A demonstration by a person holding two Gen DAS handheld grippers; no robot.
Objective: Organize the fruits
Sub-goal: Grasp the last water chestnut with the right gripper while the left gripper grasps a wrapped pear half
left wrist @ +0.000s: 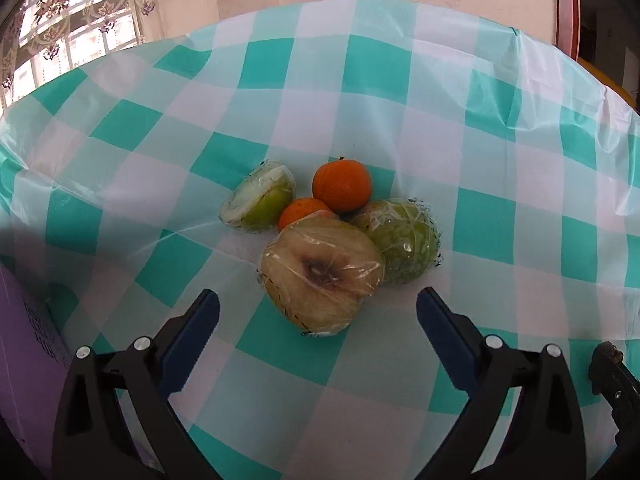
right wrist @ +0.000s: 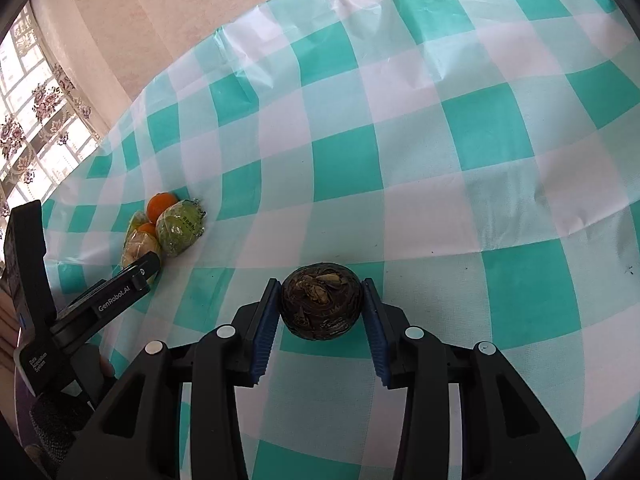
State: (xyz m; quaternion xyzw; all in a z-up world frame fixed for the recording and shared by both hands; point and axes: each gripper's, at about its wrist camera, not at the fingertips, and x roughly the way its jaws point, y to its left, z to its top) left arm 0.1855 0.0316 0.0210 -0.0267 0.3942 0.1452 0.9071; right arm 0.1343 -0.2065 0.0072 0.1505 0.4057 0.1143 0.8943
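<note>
The right gripper [right wrist: 322,308] is clamping a dark brown round fruit [right wrist: 321,305] over the green-and-white checkered tablecloth [right wrist: 460,152]. The left gripper [left wrist: 318,314] is standing with jaws apart, just before a plastic-wrapped halved pale fruit [left wrist: 320,276] that is touching two oranges [left wrist: 342,185] and wrapped green fruits [left wrist: 400,240].

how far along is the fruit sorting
Looks done: a cluster on the tablecloth holds two oranges, a wrapped green fruit and two wrapped cut halves. In hand: the right gripper holds a dark round fruit between its pads, apart from the pile. The left gripper is open and empty before the cluster. Left: probably adding the dark fruit to the pile.
</note>
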